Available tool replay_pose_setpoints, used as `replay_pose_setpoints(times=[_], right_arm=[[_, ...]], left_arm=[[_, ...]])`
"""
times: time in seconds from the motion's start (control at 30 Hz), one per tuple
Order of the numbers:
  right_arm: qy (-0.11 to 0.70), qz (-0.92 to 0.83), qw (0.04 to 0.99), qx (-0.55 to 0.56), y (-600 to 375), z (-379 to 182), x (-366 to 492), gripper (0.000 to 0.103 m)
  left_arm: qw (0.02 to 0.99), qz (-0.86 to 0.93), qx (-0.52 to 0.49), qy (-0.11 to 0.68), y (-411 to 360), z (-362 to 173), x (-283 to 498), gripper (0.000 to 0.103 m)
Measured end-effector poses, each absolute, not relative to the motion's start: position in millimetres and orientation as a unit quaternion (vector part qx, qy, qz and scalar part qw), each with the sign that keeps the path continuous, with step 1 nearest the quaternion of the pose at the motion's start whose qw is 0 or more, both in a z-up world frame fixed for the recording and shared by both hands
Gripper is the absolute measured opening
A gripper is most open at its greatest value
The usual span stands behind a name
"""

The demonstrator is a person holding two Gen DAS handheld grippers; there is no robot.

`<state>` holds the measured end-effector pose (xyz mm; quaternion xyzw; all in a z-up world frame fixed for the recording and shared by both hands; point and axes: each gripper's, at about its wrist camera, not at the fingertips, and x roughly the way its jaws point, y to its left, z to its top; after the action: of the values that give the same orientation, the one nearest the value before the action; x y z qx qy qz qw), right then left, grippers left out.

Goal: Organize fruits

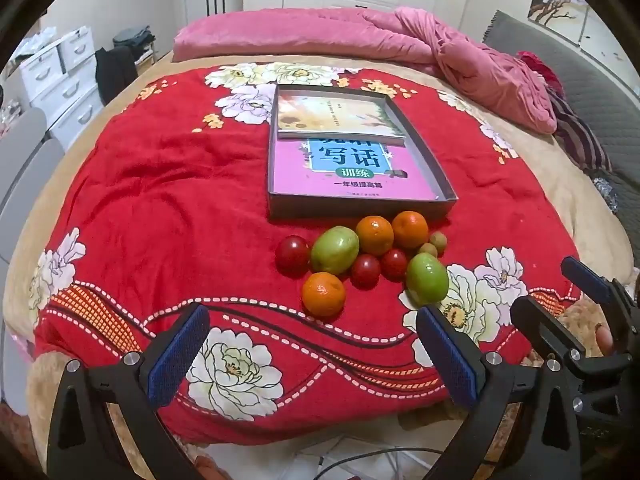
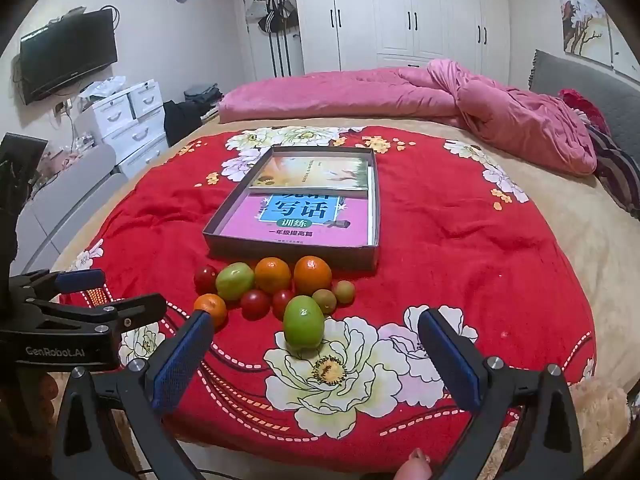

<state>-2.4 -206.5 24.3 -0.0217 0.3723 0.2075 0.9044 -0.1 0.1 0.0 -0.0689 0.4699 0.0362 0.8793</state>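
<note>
Fruit lies clustered on the red floral blanket [image 2: 460,248] of the bed, just before the near wall of the shallow grey cardboard box [image 2: 288,250] holding books. I note the oval green fruit [image 2: 303,322] nearest me, ahead of my right gripper [image 2: 316,352] and slightly left of its centre line, its long axis roughly upright in that view. My left gripper [image 1: 312,354] faces the small orange mandarin [image 1: 323,294]. Both grippers stand wide and empty. I judge the right hand nearer the green fruit.

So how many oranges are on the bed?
3. Two oranges sit side by side against the box: one, one. The third lies nearest the grippers. None seems hidden.
</note>
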Motion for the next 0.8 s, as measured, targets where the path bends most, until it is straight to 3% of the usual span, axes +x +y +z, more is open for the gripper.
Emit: replay_pose_setpoints(times=[0.8], right_arm=[[0.377, 0.199, 0.904, -0.019, -210.0, 22.6, -0.4, 0.103]], left_arm=[[0.882, 0.029, -0.068, 0.466, -1.9, 3.1, -1.7, 0.103]])
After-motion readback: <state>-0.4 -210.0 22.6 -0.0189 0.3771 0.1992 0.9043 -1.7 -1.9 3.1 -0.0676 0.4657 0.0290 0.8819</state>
